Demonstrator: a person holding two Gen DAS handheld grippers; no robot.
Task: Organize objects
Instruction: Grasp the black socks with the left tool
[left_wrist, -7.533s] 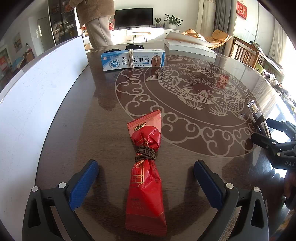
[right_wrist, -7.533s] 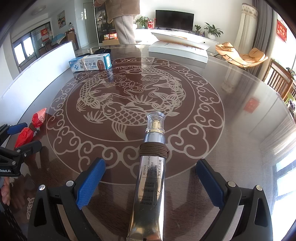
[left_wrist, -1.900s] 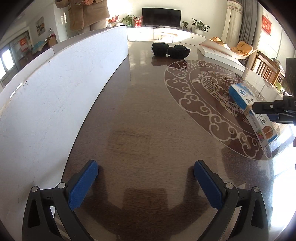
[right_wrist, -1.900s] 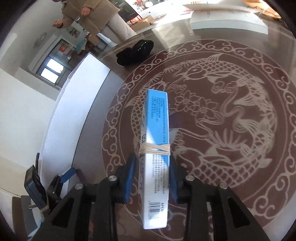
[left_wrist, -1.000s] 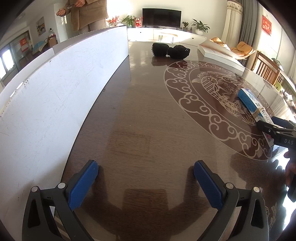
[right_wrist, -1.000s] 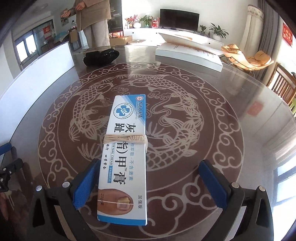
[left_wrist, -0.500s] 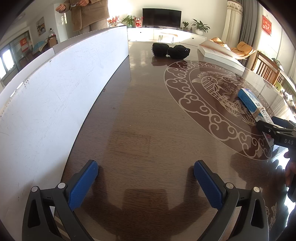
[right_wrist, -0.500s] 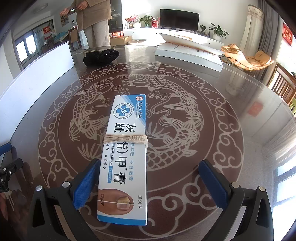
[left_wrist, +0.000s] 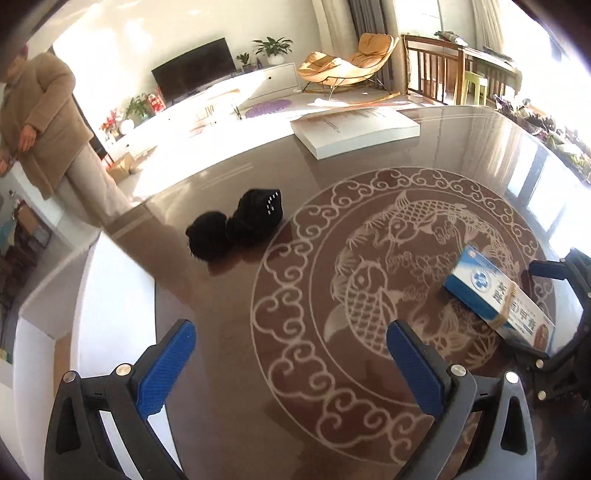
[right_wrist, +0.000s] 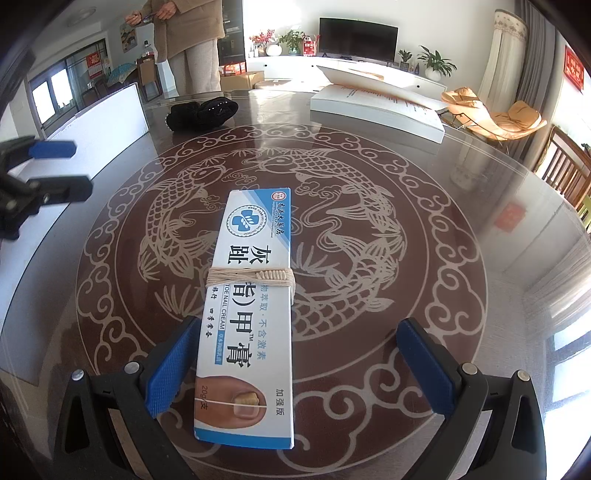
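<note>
Left gripper (left_wrist: 291, 363): jaws apart, holding nothing.
Right gripper (right_wrist: 299, 365): jaws apart around cream box (right_wrist: 251, 295), flat on table (right_wrist: 480, 258).

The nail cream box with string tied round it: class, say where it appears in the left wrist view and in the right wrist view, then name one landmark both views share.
Left wrist view: the nail cream box lies at the right edge, on the table's fish design.
Right wrist view: it lies low in the centre, between the open fingers of the right gripper.
Shared landmark: the black bundle beyond the fish design.
</note>
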